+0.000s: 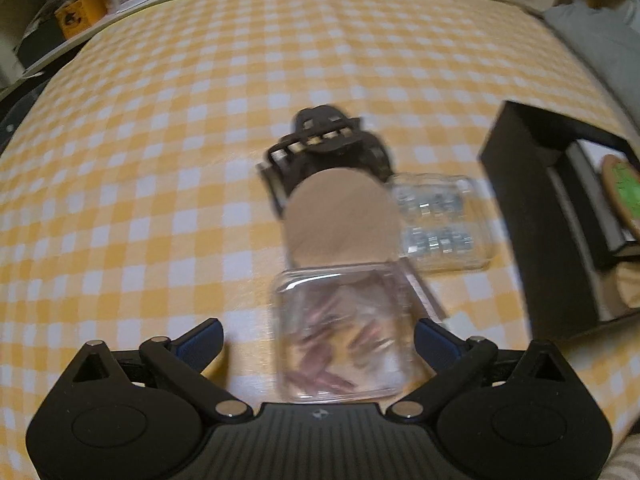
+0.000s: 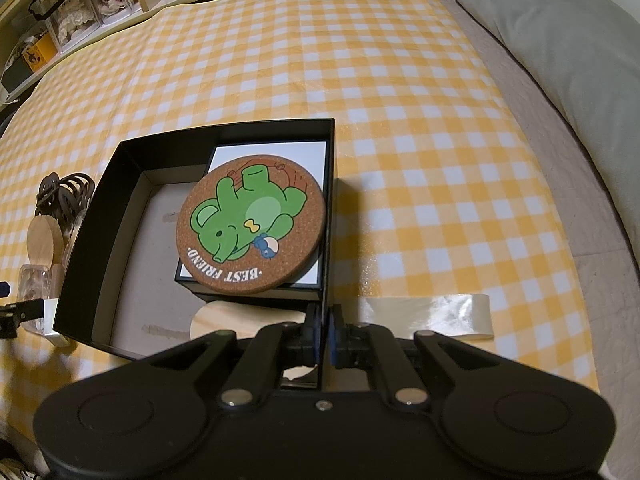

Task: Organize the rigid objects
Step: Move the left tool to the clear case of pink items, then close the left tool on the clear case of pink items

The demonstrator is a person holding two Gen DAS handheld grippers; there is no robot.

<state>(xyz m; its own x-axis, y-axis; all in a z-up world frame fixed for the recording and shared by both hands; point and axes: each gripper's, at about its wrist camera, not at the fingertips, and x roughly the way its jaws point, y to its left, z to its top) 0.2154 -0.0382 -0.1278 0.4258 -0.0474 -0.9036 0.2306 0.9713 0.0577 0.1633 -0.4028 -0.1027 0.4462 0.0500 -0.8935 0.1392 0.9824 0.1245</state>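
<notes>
In the left wrist view my left gripper [image 1: 320, 338] stands open, wide, over a clear plastic box [image 1: 344, 332] of reddish-brown pieces. The box lies between the fingers, close to the right one and well apart from the left one. Beyond it lie a round wooden disc [image 1: 342, 220], a black hair claw [image 1: 324, 148] and a clear box of metal parts [image 1: 440, 220]. My right gripper [image 2: 325, 332] is shut on the right wall of the open black box [image 2: 326, 216]. Inside that box a cork coaster [image 2: 250, 224] with a green bear rests on a white-faced flat case [image 2: 308, 152].
A yellow checked cloth [image 2: 400, 100] covers the surface. A second wooden disc [image 2: 240, 318] lies in the black box's near corner. A strip of clear tape [image 2: 460, 316] sits right of the box, a grey pillow [image 2: 560, 40] at the far right. Shelves with bins [image 2: 80, 12] run along the back.
</notes>
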